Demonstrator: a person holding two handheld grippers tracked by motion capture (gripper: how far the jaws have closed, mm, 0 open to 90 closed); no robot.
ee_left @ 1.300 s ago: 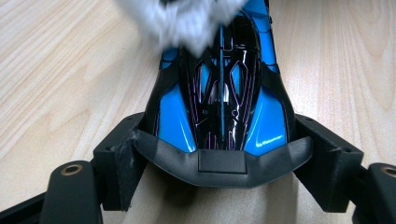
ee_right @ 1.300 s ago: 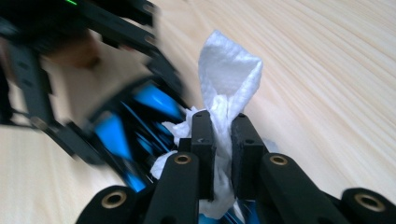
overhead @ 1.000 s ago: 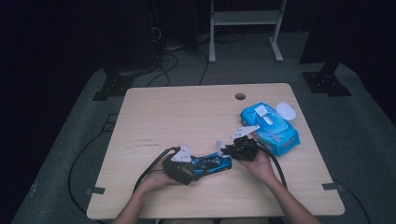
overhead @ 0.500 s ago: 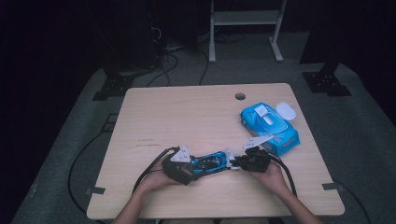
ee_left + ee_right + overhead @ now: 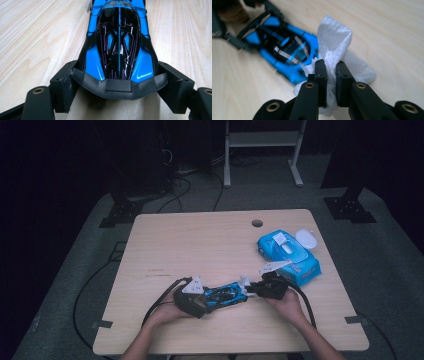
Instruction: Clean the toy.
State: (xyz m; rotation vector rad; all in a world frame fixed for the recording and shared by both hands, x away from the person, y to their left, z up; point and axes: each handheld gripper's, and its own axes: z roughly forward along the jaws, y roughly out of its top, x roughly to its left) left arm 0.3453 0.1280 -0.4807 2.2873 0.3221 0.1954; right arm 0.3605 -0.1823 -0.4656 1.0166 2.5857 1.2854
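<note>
Toy car (image 5: 226, 296), blue and black, lies flat on the wooden table (image 5: 200, 245) near the person's edge, its rear wing (image 5: 117, 86) seated between the jaws of the left gripper (image 5: 196, 300). Those jaws stand fairly wide but are clamped on the car's tail, one pad on each flank; the car points straight away from this tool. Left hand (image 5: 167, 312) has held its place. The right gripper (image 5: 329, 72) has its jaws pinched nearly together on a crumpled white wipe (image 5: 334, 50), which bulges up and out past the fingertips. A second ago this tool hung beside the blue wipe pack (image 5: 289, 254), clear of the car; it has since come across and a little down, so the wipe now sits at the car's nose (image 5: 294, 72), touching it or all but touching; I cannot tell which. The pack lies behind and off to the side of the right gripper, lid (image 5: 306, 239) flipped open. Reading: the fetch of the wipe is done and the wiping of the car is about to start, or just starting. Car is braced at the tail only, so a hard push along its length should hold; a sideways swipe may swing the nose.
</note>
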